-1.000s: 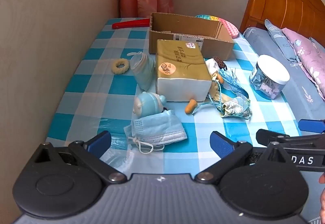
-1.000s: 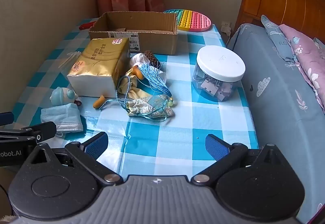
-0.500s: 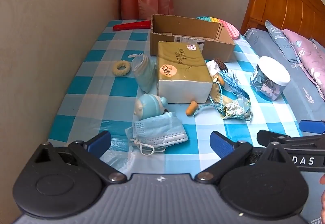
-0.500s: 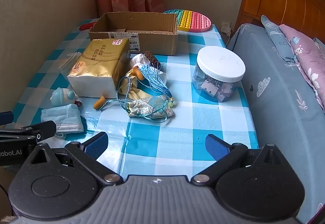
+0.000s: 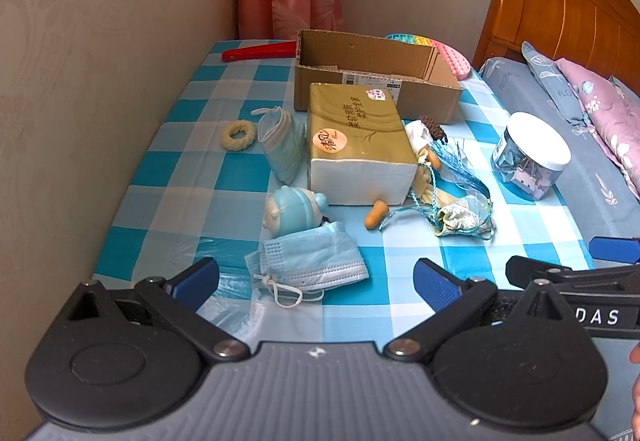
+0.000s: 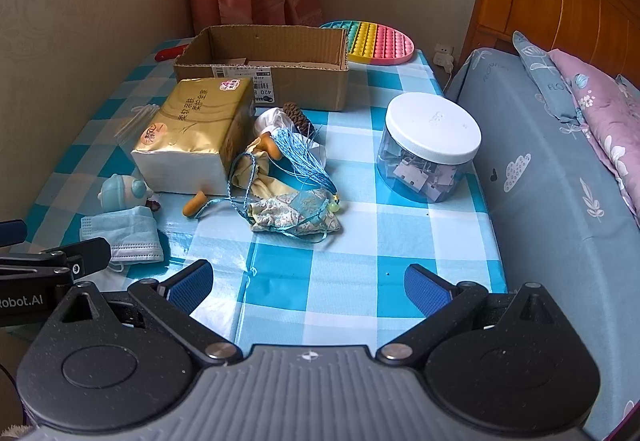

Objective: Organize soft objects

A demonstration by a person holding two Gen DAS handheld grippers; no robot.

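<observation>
A folded blue face mask point(image 5: 310, 264) point(image 6: 120, 235) lies near the table's front edge, just ahead of my open left gripper point(image 5: 316, 281). Behind it sits a small blue plush toy point(image 5: 292, 211) point(image 6: 120, 193). A gold tissue pack point(image 5: 358, 143) point(image 6: 196, 133) lies in the middle, with a rolled mask point(image 5: 280, 143) and a cream scrunchie point(image 5: 238, 135) to its left. A patterned cloth pouch with blue tassel cord point(image 6: 296, 215) point(image 5: 460, 217) and an orange earplug point(image 6: 195, 203) lie right of the pack. An open cardboard box point(image 5: 372, 71) point(image 6: 264, 65) stands behind. My right gripper point(image 6: 308, 283) is open, holding nothing.
A clear jar with a white lid point(image 6: 430, 147) point(image 5: 530, 157) stands at the right. A rainbow pop-it mat point(image 6: 376, 41) and a red tool point(image 5: 260, 51) lie at the back. A wall bounds the left; a bed with pillows point(image 6: 600, 109) and wooden headboard lies right.
The left wrist view has shifted slightly, so the table's things sit a little lower and nearer. The right view is nearly unchanged. Both grippers stay open.
</observation>
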